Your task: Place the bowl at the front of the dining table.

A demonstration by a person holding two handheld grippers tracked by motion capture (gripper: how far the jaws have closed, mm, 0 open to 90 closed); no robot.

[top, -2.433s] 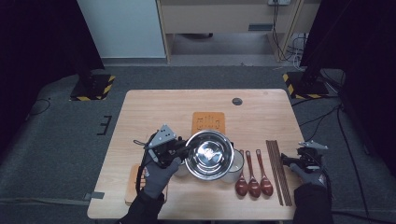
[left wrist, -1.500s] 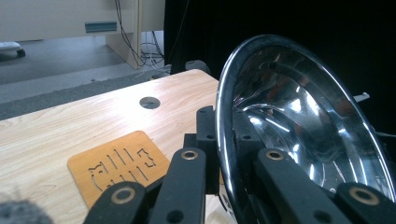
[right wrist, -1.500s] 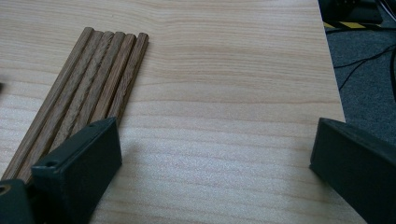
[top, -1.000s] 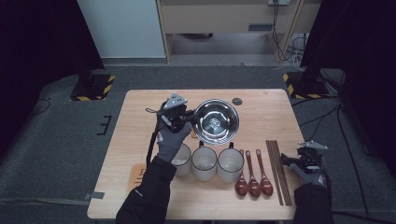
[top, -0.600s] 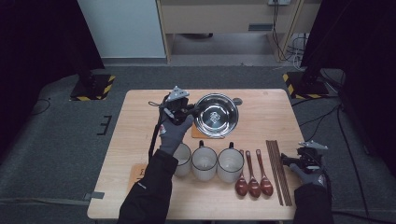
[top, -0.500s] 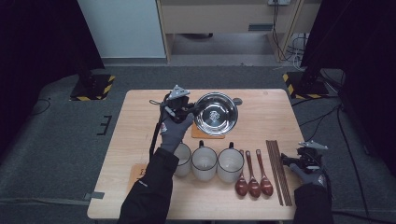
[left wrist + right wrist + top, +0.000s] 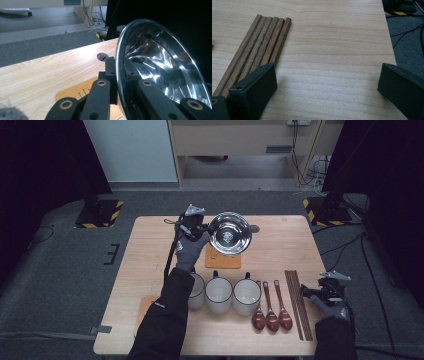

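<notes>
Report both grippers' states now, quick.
Left gripper: shut on the rim of the steel bowl, held above the table.
Right gripper: open, nothing between its fingers, beside the chopsticks.

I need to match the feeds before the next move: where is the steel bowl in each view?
High view: steel bowl at the table's far middle, above the wooden trivet, left gripper clamped on its rim.
Left gripper view: bowl at right, rim between the jaws.
Right gripper view: the frame holds chopsticks instead.
Shared landmark: trivet.
</notes>
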